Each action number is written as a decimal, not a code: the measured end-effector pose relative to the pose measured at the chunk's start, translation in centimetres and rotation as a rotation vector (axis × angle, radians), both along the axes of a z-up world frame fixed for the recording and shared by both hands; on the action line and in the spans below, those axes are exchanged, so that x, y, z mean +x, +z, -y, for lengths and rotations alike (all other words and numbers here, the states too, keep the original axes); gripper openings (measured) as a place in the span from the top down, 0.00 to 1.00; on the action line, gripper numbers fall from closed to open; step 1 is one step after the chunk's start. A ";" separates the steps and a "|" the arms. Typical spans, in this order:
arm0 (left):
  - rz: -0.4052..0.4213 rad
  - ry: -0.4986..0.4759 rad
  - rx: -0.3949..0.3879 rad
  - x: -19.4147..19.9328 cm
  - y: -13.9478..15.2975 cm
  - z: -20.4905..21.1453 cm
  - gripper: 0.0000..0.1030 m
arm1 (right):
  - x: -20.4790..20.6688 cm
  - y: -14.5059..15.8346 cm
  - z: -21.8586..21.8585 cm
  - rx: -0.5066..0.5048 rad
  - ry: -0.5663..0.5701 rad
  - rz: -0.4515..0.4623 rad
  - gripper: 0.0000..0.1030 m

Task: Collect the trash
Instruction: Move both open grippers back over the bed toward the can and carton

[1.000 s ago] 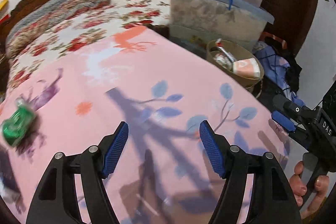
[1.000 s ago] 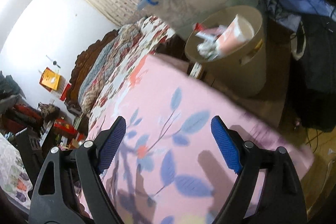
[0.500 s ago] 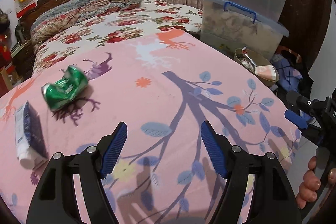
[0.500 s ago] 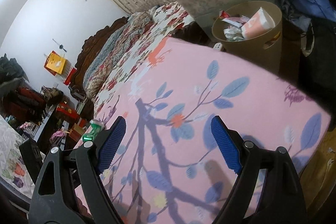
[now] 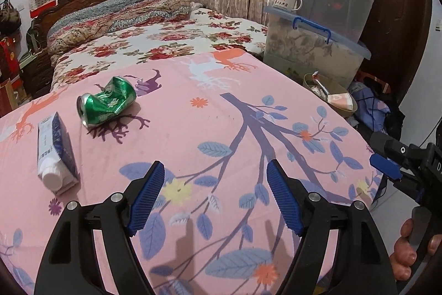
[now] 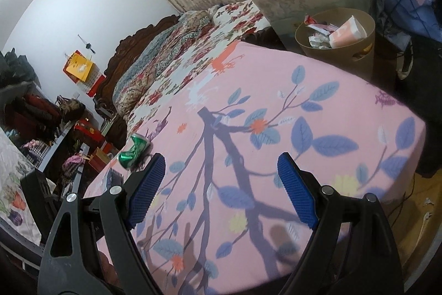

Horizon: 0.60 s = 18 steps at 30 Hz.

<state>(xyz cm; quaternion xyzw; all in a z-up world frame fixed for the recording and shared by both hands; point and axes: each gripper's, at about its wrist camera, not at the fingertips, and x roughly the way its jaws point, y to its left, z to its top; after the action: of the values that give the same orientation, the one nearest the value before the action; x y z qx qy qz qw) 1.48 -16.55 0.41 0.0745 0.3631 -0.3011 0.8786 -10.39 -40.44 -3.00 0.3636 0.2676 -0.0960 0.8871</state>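
Claws first: left claw (image 5: 212, 195) and right claw (image 6: 221, 190) both gape over the pink bed sheet (image 5: 221, 129), grasping nothing. Farther left lies a carton (image 5: 56, 154), cap nearest; beyond, a crushed green can (image 5: 107, 101), mouth toward the carton, long axis slanting up-right. Trash bin (image 6: 335, 35) stands past the bed.

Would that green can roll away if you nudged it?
Probably not far: the green can is crushed and dented, so it should wobble rather than roll, and the pink sheet looks soft. Being squashed, it is likely empty and light, and might slip between hard fingers.
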 end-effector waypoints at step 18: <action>0.021 0.020 -0.016 -2.5 0.1 -2.3 0.20 | -0.4 -0.6 -3.6 -0.003 0.024 -0.049 0.18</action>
<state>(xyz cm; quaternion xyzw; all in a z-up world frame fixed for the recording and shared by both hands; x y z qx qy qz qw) -1.01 -14.20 0.55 0.0671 0.3523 -0.2943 0.8859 -10.78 -36.86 -3.63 0.3565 0.2933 -0.0947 0.8820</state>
